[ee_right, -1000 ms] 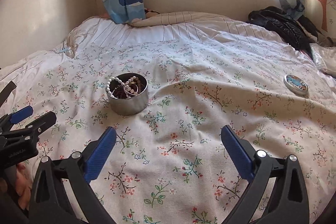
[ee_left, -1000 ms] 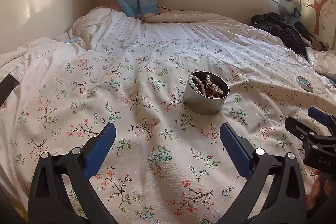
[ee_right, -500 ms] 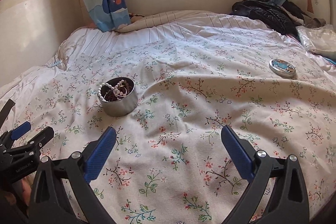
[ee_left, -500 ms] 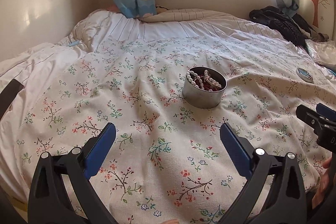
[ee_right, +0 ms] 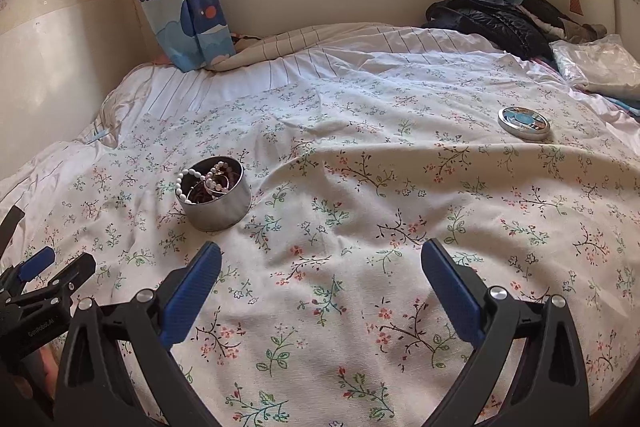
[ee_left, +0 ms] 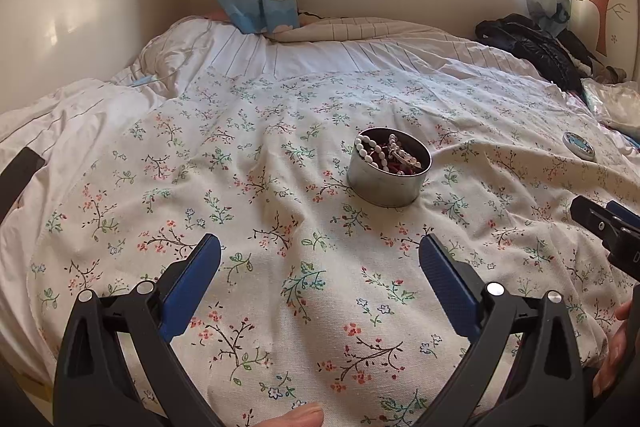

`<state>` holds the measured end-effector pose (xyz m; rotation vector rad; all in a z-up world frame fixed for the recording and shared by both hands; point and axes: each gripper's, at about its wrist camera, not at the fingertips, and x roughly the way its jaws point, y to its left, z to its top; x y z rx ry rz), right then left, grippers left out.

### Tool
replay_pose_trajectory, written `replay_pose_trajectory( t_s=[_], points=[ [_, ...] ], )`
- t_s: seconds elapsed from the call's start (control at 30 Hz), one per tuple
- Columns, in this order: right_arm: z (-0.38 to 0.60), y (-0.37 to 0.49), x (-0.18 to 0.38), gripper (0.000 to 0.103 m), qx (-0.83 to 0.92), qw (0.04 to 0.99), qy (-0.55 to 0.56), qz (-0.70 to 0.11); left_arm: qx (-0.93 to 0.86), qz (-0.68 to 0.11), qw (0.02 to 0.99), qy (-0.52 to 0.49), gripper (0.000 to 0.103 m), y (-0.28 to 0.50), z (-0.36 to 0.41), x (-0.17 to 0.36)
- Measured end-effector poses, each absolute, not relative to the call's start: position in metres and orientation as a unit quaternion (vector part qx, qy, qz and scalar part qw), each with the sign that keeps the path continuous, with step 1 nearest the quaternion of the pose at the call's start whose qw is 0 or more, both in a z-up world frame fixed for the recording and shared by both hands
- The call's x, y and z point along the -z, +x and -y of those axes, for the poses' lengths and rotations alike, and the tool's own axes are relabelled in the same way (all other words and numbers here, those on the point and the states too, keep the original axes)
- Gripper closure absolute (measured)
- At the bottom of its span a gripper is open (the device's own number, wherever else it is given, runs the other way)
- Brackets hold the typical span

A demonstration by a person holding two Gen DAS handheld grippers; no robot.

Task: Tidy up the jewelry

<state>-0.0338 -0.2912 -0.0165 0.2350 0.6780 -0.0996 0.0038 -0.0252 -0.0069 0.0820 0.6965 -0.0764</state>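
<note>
- The round metal tin stands upright on the flowered bedspread, open at the top, ahead of my left gripper and a little to its right.
- Inside it I see a white bead strand draped against the near-left rim, with darker red beads and a pale clasp piece tangled beneath. Nothing lies loose on the cloth beside it.
- The tin's lid, with its blue printed top, sits flat on the bedspread well apart from the tin, far off to the right.
- Compared with a second ago, both cameras have drawn back and risen: the tin looks farther from my left gripper and sits lower-left in the right view. The tin and lid themselves have not shifted.
- My left gripper's jaws are wide apart and hold nothing. My right gripper is the same, spread and empty, hovering over bare cloth.
- I read this as the jewelry being gathered already, with the lid left to fetch. The right gripper is nearer to it.
- The bedspread is soft and rumpled, so I expect the tin could tip if pressed off-centre.
</note>
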Motion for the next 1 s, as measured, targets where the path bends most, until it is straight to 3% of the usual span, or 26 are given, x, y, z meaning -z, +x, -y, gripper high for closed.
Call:
replay_pose_trajectory(
  t_s=[1.0],
  points=[
    [0.2912, -0.035, 0.0161, 0.007, 0.051, 0.936, 0.113, -0.331, 0.031, -0.352, 0.935, 0.034, 0.008, 0.0081, 0.0235, 0.0081]
  ],
)
